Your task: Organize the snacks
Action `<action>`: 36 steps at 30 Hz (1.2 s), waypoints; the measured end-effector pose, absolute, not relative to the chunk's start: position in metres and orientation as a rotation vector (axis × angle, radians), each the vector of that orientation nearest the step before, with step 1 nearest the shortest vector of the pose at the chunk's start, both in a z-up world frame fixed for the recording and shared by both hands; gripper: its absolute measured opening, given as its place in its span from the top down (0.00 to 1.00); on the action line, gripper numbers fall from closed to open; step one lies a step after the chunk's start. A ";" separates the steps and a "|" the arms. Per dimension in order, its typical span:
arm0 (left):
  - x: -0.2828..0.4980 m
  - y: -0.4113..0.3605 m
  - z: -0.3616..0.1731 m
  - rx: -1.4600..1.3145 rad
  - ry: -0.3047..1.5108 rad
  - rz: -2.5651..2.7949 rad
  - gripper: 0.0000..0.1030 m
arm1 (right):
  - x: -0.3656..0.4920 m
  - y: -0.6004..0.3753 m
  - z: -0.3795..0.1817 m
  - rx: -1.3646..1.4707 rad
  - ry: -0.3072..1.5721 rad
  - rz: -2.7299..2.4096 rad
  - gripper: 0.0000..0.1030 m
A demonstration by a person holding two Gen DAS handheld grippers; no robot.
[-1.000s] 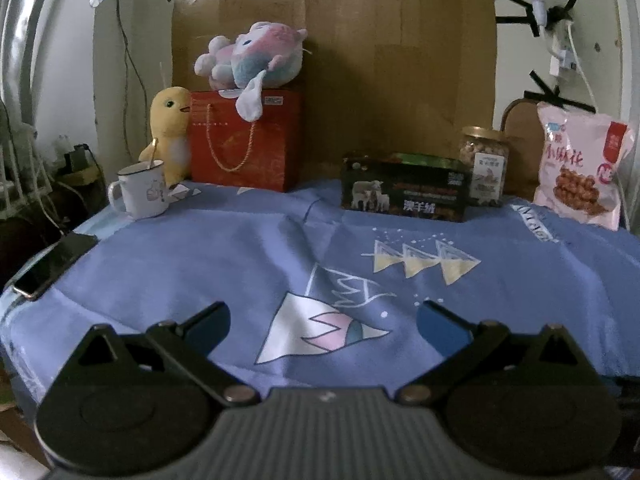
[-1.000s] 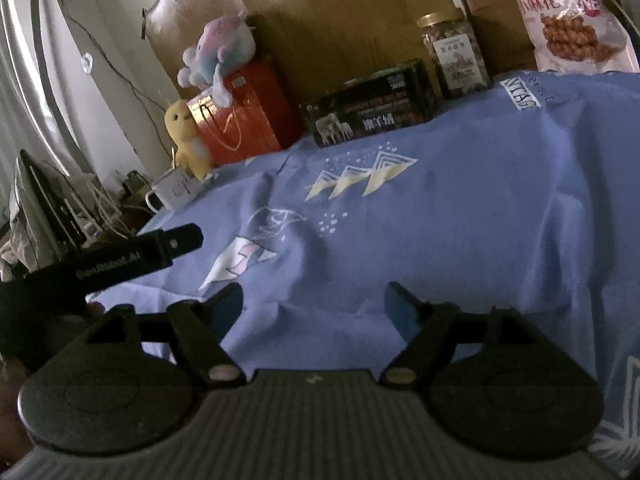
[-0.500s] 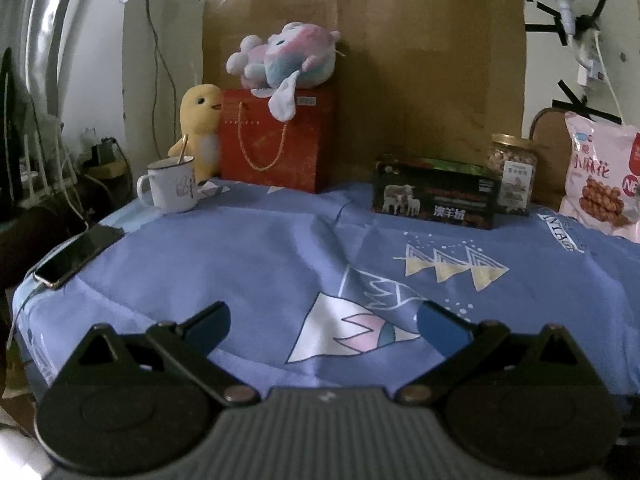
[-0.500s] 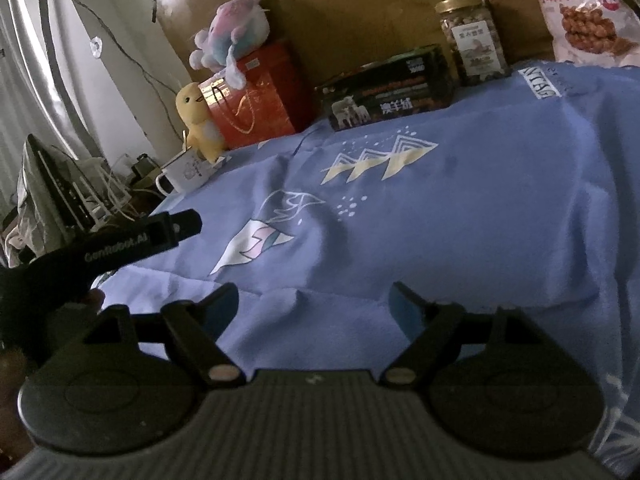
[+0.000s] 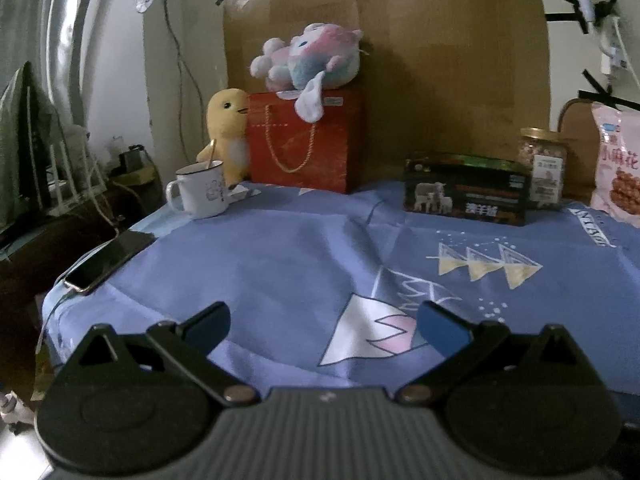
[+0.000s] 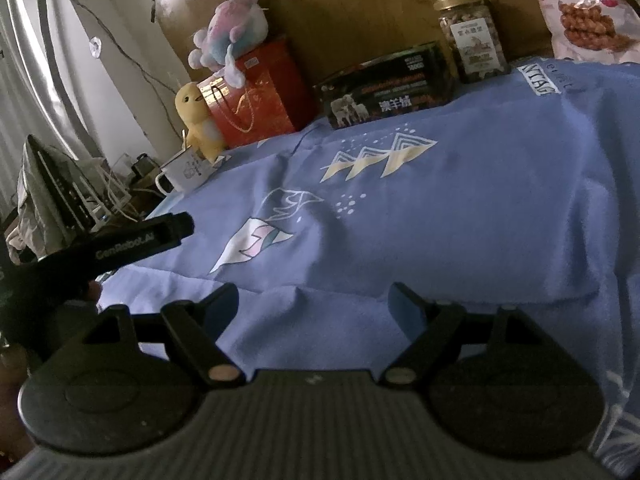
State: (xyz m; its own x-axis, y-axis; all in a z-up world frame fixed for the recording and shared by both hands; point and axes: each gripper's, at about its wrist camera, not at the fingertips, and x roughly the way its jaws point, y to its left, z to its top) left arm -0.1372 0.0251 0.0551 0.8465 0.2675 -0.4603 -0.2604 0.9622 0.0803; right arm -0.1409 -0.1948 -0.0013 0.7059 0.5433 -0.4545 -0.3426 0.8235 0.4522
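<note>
Three snacks stand along the back of the table: a dark box (image 5: 466, 196) (image 6: 394, 90) with sheep on it, a glass jar (image 5: 543, 168) (image 6: 474, 40) of nuts behind its right end, and a pink bag (image 5: 618, 168) (image 6: 580, 8) of twisted snacks at the far right. My left gripper (image 5: 322, 326) is open and empty over the near part of the blue cloth (image 5: 312, 256). My right gripper (image 6: 314, 306) is open and empty, low over the cloth (image 6: 480, 200). The left gripper's body (image 6: 132, 242) shows at the left of the right wrist view.
A red gift bag (image 5: 306, 142) with a pastel plush toy (image 5: 308, 58) on top stands back left, beside a yellow duck toy (image 5: 228, 128) and a white mug (image 5: 200, 194). A phone (image 5: 110, 260) lies at the left table edge. Cardboard (image 5: 440, 60) backs the table.
Both gripper views have shifted: the left swung left, so the snacks slid right in its frame; the right moved closer to the snacks. Both grippers stayed open and nothing on the table moved.
</note>
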 end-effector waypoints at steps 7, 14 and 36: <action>-0.136 0.020 0.054 0.081 0.481 0.335 0.00 | -0.141 -0.195 -0.004 0.362 0.620 0.496 0.18; -0.142 0.010 0.054 0.122 0.420 0.334 0.00 | -0.144 -0.196 -0.003 0.344 0.593 0.473 0.18; -0.149 -0.001 0.057 0.048 0.494 0.132 0.00 | -0.152 -0.197 0.002 0.326 0.517 0.416 0.18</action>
